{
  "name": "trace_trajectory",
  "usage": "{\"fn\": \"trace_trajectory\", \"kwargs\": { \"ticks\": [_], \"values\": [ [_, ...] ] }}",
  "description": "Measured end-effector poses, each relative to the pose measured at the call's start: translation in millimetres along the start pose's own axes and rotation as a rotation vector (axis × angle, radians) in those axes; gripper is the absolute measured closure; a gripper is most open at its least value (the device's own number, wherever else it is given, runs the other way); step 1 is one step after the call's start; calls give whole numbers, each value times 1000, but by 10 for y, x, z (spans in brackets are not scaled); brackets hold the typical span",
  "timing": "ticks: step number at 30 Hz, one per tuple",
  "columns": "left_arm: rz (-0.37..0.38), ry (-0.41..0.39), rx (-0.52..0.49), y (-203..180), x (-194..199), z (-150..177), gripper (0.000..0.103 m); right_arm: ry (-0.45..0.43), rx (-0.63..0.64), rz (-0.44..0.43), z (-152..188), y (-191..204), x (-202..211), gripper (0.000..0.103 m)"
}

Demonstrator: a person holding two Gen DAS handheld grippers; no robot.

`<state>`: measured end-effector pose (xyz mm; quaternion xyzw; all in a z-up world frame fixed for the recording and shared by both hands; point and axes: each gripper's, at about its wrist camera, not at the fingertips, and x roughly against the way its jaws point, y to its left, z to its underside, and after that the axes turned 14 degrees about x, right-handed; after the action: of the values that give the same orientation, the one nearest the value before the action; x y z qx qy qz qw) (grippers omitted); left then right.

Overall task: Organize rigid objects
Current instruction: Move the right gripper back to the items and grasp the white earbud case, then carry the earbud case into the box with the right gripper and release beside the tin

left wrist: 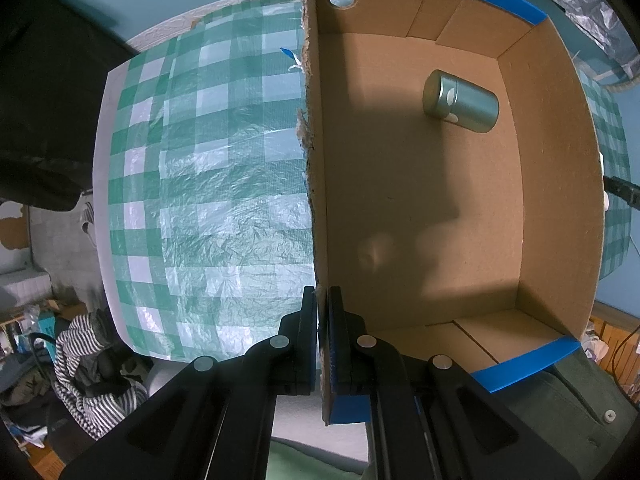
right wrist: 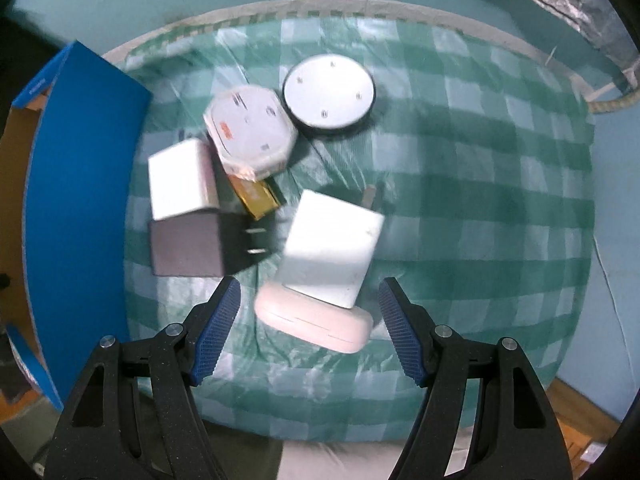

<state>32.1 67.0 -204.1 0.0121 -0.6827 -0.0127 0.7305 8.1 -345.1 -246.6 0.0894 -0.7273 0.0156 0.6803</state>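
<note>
Left wrist view: left gripper (left wrist: 322,320) clamped on cardboard box (left wrist: 560,184) wall, likely steadying it, green tin (left wrist: 460,102) inside; right gripper (right wrist: 310,322) agape above white case (right wrist: 316,322) on checked tablecloth (right wrist: 480,200).

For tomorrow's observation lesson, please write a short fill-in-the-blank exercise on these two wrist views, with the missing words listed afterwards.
1. The left gripper is shut on the wall of the cardboard ____.
2. Inside it lies one green ____, on its side.
3. The right gripper is ____, above the white oval case.
4. The round grey disc rests on a green-and-white ____ cloth.

Missing words: box; tin; open; checked
</note>
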Motion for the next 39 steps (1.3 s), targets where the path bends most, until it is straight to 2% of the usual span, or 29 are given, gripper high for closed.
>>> {"fn": "trace_trajectory", "kwargs": {
  "ticks": [16, 18, 20, 25, 30, 39],
  "values": [
    [-2, 7, 6, 2, -8, -11, 98, 106, 102, -18, 82, 236, -356, 32],
    [-3, 8, 6, 4, -11, -9, 98, 103, 121, -14, 73, 297, -367, 43],
    [-3, 9, 6, 3, -12, -6, 98, 105, 127, -9, 75, 368, -384, 58],
    [-3, 11, 4, 0, -21, 1, 98, 110, 120, -30, 31, 461, -430, 77],
    [-4, 11, 3, -2, -21, 2, 98, 116, 156, -28, -54, 616, -465, 77],
    [-2, 15, 2, -13, -21, -4, 98, 111, 134, -26, -25, 709, -535, 76]
  ]
}}
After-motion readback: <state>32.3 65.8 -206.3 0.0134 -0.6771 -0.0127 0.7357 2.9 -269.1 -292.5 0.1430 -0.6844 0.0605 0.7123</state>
